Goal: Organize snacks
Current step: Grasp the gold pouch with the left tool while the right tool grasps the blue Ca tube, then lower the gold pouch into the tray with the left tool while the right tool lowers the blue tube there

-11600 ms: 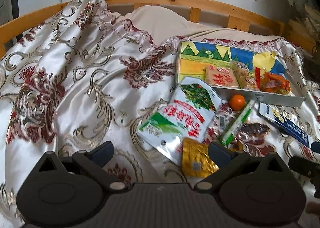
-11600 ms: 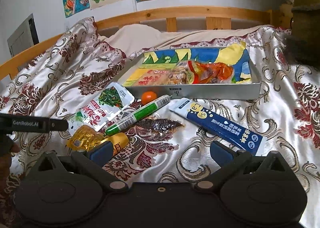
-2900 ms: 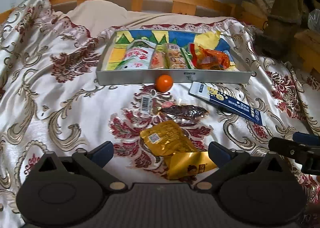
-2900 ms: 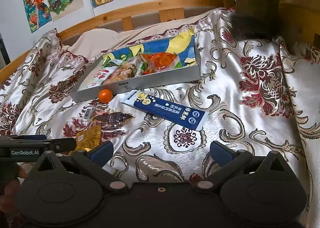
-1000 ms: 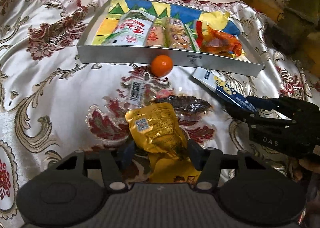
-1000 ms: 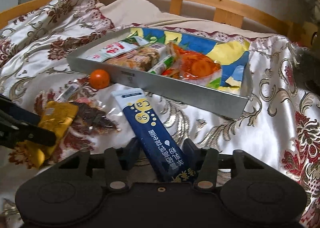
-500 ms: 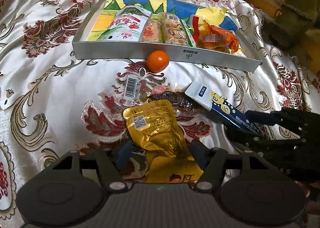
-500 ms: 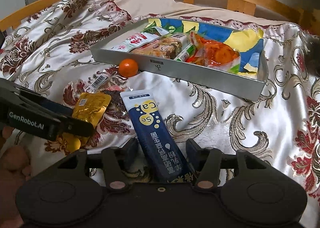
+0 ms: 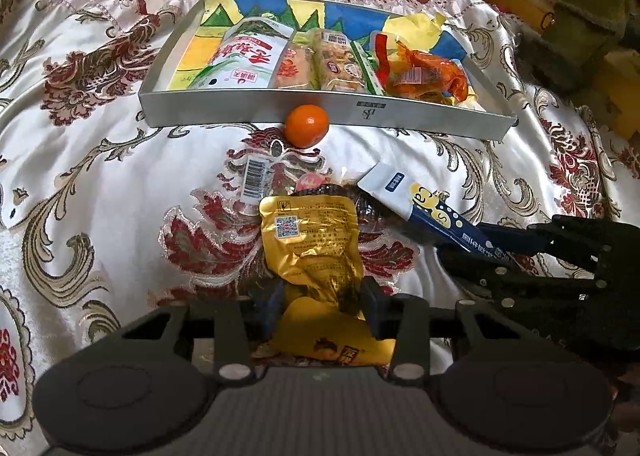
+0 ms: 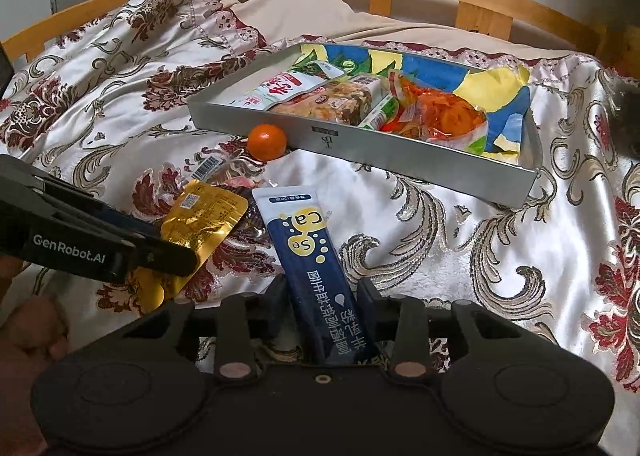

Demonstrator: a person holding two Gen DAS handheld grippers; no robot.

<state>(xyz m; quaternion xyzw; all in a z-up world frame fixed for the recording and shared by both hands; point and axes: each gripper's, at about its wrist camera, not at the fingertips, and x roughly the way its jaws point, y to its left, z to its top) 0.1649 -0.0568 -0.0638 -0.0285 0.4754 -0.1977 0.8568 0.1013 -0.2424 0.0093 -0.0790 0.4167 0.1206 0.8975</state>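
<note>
With the left gripper (image 9: pixel 322 298) clamped on the gold packet (image 9: pixel 310 240) and the right gripper (image 10: pixel 322 306) on the blue packet (image 10: pixel 316 260) (both short of the tray (image 9: pixel 320 114)), either slippery packet could slide free.

Gold foil packet (image 9: pixel 310 244); navy-and-white sachet (image 10: pixel 316 252) with yellow dots; orange tangerine (image 9: pixel 307 125); silver tray (image 9: pixel 256 106); white satin bedspread (image 9: pixel 100 176), maroon-and-gold florals.
</note>
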